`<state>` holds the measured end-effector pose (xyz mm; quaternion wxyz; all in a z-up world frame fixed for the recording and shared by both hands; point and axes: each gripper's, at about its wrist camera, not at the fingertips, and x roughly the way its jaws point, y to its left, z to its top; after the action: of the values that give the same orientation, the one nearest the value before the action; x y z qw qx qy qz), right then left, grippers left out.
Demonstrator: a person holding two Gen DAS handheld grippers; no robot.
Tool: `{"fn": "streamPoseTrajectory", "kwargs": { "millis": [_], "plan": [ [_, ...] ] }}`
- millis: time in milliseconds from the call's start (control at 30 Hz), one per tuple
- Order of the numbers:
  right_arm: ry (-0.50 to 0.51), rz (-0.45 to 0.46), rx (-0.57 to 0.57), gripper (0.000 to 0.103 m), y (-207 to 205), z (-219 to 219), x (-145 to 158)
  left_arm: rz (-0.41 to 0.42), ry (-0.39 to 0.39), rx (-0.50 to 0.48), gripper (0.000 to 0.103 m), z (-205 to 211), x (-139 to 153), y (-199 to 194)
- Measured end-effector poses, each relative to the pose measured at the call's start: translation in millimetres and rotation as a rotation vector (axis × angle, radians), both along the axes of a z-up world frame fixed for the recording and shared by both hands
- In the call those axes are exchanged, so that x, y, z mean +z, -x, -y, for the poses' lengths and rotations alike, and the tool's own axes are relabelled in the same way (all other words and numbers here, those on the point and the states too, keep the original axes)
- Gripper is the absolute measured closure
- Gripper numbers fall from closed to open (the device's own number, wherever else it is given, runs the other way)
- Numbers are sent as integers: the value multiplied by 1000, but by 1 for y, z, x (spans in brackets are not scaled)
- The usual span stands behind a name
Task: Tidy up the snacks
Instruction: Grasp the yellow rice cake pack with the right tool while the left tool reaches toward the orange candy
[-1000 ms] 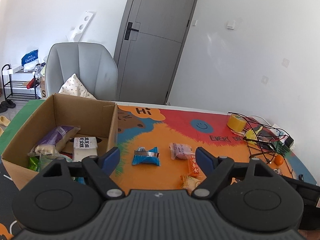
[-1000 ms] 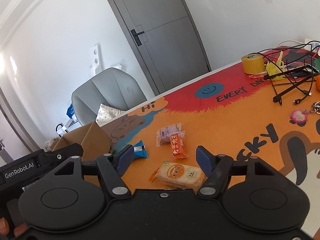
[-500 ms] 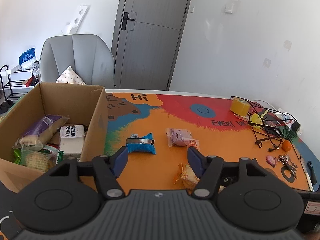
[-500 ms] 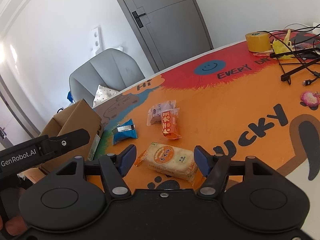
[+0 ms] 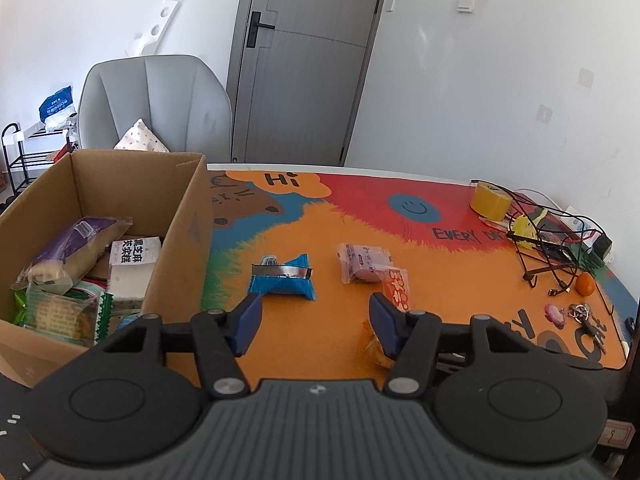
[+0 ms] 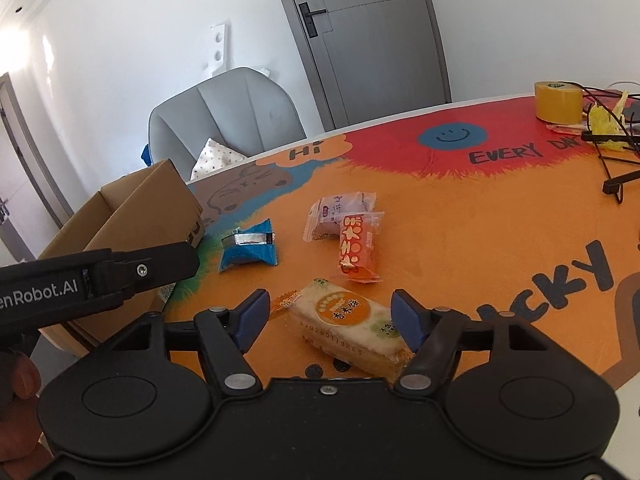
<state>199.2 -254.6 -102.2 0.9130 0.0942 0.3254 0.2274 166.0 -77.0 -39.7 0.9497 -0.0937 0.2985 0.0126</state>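
Both grippers now lower, nearer snacks. Left gripper [image 5: 314,322] half-wide, closing, empty; blue packet [image 5: 282,278] at 12 o'clock. Right gripper [image 6: 328,326] opening, straddling rice-cake pack [image 6: 352,326]: light, crinkly, brittle; grip across narrow sides.

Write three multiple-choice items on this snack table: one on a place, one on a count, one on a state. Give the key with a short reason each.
1. Where does the blue packet lie?
A. Inside the cardboard box
B. On the mat beside the cardboard box
C. On the grey chair

2. How many snack packets lie loose on the mat in the right wrist view?
A. Two
B. Four
C. Six

3. What state is the cardboard box in?
A. Open on top, with snacks inside
B. Taped shut
C. Open and bare inside

Key:
1 B: it rests on the mat, just right of the box wall.
2 B: the blue packet, the purple packet, the orange packet and the rice cracker packet.
3 A: several packets show inside it in the left wrist view.
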Motion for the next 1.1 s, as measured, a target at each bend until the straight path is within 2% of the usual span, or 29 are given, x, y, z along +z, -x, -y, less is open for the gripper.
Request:
{"fn": "streamPoseTrajectory", "kwargs": {
  "millis": [67, 167, 233, 300, 367, 467, 600, 667, 833, 933, 1033, 1100],
  "plan": [
    [7, -8, -18, 35, -3, 1, -3, -3, -1, 1, 44, 1, -2, -1],
    [-3, -68, -37, 37, -12, 3, -13, -9, -1, 2, 44, 1, -3, -3],
    [2, -48, -35, 39, -11, 1, -15, -11, -1, 6, 44, -1, -5, -4],
    [-15, -50, -24, 51, -11, 2, -15, -17, 3, 10, 44, -2, -6, -6],
    [-47, -56, -20, 71, -9, 7, -14, -22, 2, 12, 44, -1, -8, -8],
    [-52, -46, -42, 81, -4, 16, -12, -32, 2, 8, 44, 2, -12, -11],
    [-68, -54, -80, 86, 0, 34, -11, -39, 5, -7, 44, 10, -15, -14],
    [-69, -56, -105, 95, 2, 43, -11, -42, 3, -20, 44, 18, -16, -16],
    [-83, -75, -164, 95, 6, 67, -13, -49, -9, -58, 44, 36, -19, -21],
    [-111, -76, -144, 86, 8, 68, -11, -45, -8, -61, 44, 41, -18, -22],
    [-100, -60, -113, 68, 9, 59, -8, -38, -11, -46, 44, 40, -16, -21],
    [-97, -61, -91, 67, 9, 52, -7, -37, -12, -33, 44, 36, -16, -21]
  ]
}}
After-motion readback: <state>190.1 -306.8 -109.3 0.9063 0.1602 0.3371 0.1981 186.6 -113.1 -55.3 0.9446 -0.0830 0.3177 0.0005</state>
